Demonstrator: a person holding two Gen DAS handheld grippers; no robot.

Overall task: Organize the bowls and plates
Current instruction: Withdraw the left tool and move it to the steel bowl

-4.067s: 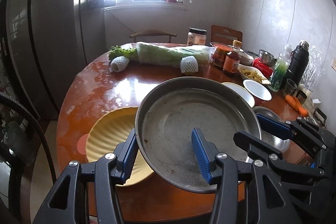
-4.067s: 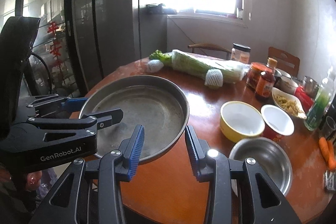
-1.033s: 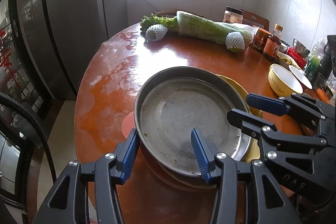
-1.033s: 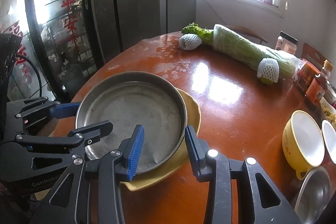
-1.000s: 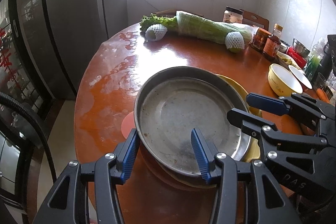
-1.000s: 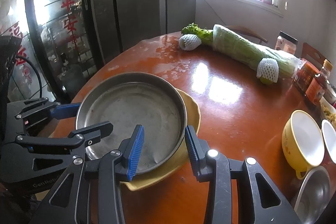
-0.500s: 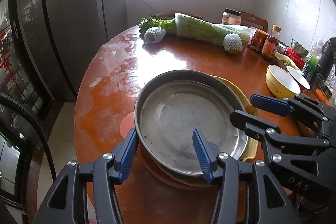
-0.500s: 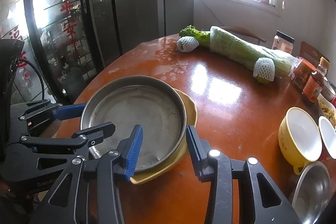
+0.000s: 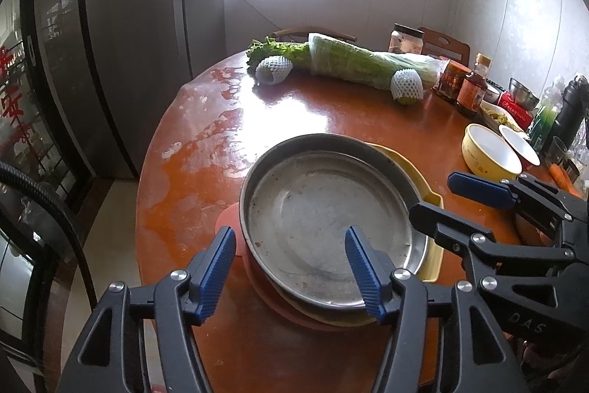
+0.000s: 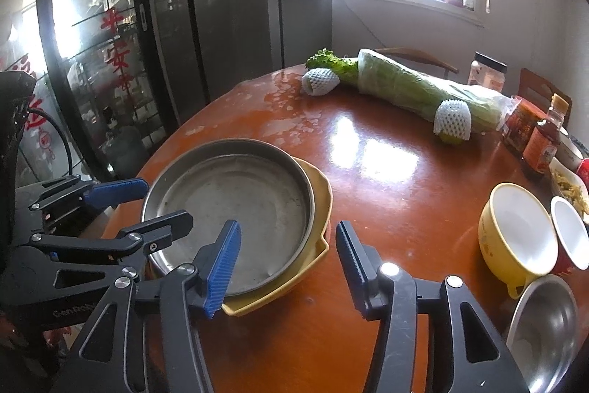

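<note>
— On the round reddish-brown wooden table (image 9: 331, 120), where does the wide shallow steel pan (image 9: 324, 220) sit?
— It rests on a yellow plate with a squared handle (image 10: 318, 205), and that lies on a flat salmon-pink disc (image 9: 228, 227) — mostly covered, only its edge shows.
— And the left gripper (image 9: 291, 264)?
— Its blue pads straddle the pan's near rim, clear of it; the jaws have just been opening. The right gripper (image 10: 287, 249) has been opening too, one pad over the pan, the other over bare table, gripping nothing.
— What else?
— A yellow bowl with a white inside (image 10: 515, 234), a red-sided white bowl (image 10: 572, 234) cut off by the frame edge, a small steel bowl (image 10: 545, 326) half out of view. Labels on the far jars are too blurred to read.
</note>
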